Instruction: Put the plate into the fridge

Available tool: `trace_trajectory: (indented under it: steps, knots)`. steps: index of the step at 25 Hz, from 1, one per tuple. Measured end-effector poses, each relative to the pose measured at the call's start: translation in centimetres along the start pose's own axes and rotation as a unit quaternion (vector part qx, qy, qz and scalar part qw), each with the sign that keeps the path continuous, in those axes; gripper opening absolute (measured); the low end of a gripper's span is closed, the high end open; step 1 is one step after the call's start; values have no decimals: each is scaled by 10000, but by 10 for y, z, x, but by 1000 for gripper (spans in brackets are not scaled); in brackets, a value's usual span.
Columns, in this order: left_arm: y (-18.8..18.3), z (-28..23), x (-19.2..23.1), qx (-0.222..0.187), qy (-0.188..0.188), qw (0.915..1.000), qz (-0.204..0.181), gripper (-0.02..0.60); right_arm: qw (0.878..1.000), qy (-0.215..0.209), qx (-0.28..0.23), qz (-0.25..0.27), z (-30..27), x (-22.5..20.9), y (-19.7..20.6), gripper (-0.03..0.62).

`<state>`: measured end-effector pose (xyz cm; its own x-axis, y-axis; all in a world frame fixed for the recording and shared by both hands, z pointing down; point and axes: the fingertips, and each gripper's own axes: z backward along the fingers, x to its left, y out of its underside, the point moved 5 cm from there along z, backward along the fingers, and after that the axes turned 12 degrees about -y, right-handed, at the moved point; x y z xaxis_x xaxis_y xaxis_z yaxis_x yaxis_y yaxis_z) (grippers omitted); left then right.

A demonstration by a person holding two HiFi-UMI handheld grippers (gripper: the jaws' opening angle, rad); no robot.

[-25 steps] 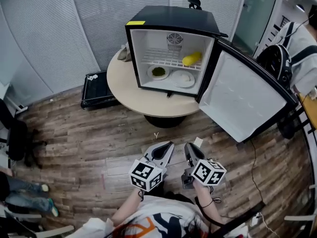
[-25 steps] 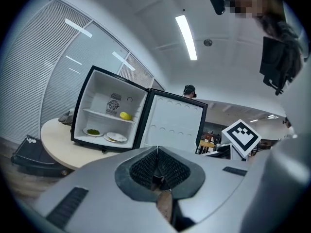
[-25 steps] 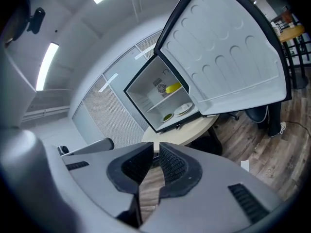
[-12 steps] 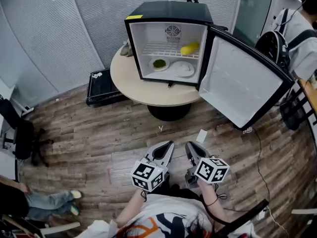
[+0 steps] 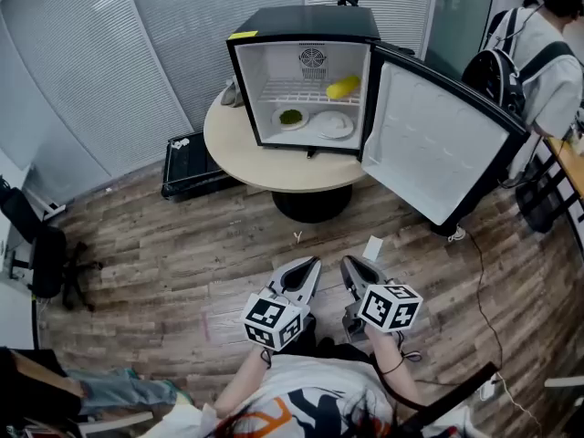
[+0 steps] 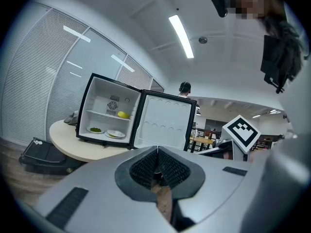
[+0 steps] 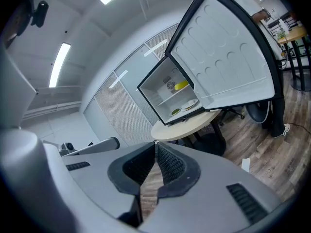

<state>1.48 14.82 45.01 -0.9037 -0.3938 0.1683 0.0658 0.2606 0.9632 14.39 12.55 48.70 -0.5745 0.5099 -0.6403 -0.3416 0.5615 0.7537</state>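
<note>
The black mini fridge (image 5: 301, 21) stands open on a round table (image 5: 239, 158), its door (image 5: 438, 144) swung out to the right. On its floor lie a white plate (image 5: 334, 124) and a plate with something green (image 5: 290, 117); a yellow item (image 5: 343, 87) rests on the wire shelf. My left gripper (image 5: 310, 265) and right gripper (image 5: 350, 265) hang side by side low in front of me, well short of the table. Both are shut with nothing between the jaws. From the left gripper view (image 6: 156, 148) the white plate (image 6: 115, 134) sits far ahead; the right gripper view (image 7: 155, 143) shows it (image 7: 189, 104) too.
A black case (image 5: 187, 162) lies on the wood floor left of the table. A person with a backpack (image 5: 520, 53) stands at the far right beside the door. A slip of paper (image 5: 372, 248) lies just ahead of my grippers, and an office chair (image 5: 46, 263) is at the left.
The fridge and table have drawn a little farther off and shifted left in the head view. Both grippers stay side by side and empty. The person at the right has moved.
</note>
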Motion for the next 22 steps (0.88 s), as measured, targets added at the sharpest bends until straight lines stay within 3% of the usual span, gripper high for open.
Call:
trace_trajectory:
  steps: [15,22]
  knots:
    - [-4,-11,-7,22,312,9994,-118,14,9999,131,-77,-8,0,-3,-2,29]
    - [-8,-24,-1,-30,262,9996,-72,14,9999,34,101,15,-16,-12,-5,29]
